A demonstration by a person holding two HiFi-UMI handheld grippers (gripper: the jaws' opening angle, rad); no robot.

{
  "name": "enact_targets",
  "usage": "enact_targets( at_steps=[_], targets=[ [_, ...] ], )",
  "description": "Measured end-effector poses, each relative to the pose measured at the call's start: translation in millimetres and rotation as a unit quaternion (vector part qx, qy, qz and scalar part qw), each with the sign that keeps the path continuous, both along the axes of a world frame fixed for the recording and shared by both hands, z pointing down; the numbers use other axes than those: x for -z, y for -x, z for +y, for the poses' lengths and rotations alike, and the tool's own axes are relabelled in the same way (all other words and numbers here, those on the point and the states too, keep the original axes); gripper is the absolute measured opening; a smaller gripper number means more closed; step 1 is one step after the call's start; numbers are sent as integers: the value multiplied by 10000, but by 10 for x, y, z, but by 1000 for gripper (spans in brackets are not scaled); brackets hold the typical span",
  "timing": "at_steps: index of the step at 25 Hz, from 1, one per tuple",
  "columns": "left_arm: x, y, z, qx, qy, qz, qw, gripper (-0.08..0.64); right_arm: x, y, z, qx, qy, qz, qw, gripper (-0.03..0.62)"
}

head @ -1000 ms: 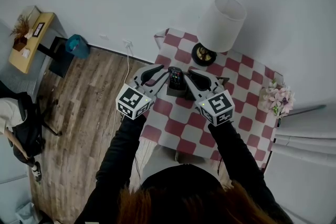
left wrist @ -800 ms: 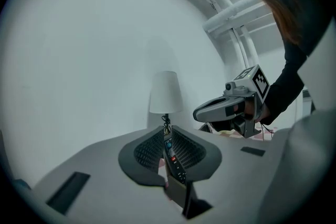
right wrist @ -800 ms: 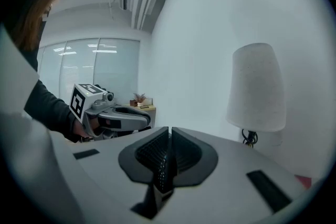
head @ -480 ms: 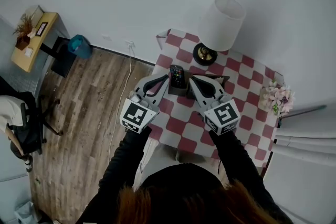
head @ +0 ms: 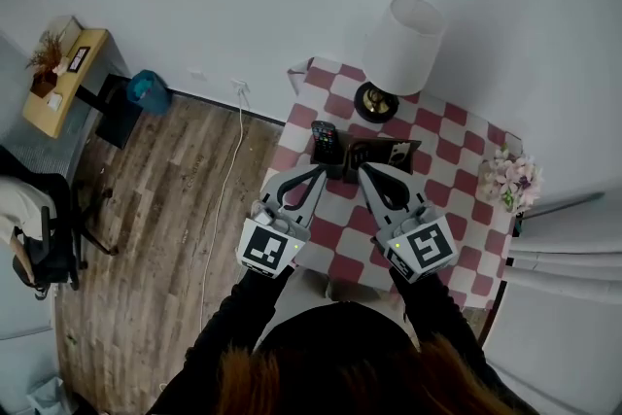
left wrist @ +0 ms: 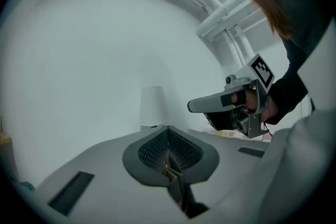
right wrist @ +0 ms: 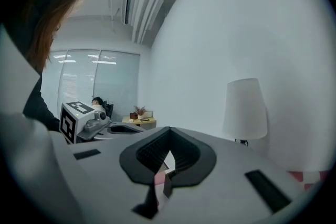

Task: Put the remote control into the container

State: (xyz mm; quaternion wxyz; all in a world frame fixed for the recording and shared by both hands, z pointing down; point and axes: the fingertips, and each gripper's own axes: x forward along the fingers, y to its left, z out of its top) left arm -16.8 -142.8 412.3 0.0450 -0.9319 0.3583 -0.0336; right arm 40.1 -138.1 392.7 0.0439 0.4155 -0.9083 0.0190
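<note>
The red-and-white checked surface (head: 455,201) carries 3 things: a white-shaded lamp with a dark round base (head: 407,45) at the back, a dark open container (head: 381,155) mid-surface, and a bunch of pink flowers (head: 511,182) at the right edge.

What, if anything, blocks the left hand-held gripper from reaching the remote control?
Probably nothing, so yes. The left hand-held gripper points toward the remote control, which stands in the container, and nothing lies between them. Its jaws are shut and would need to open first.

On the checkered table (head: 465,209), one remote control (head: 325,140), one container (head: 389,154), one lamp (head: 406,44) and one bunch of flowers (head: 512,182) are counted. Two grippers are counted, the left gripper (head: 320,173) and the right gripper (head: 365,173). One yellow desk (head: 64,79) is counted at the far left.
</note>
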Motion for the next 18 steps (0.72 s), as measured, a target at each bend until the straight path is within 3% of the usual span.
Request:
enact_targets(
  at_steps=[3, 15, 18],
  targets=[
    [89, -46, 173, -17, -58, 147, 9999, 9, 28, -40, 155, -32, 5, 29, 10000, 14],
    [164, -212, 522, -135, -383, -18, 9992, 9, -26, -265, 573, -292, 101, 83, 9995, 14],
    [141, -202, 519, -70, -238, 20, 9997, 9, -30, -299, 586, -363, 92, 41, 9993, 12]
  ],
)
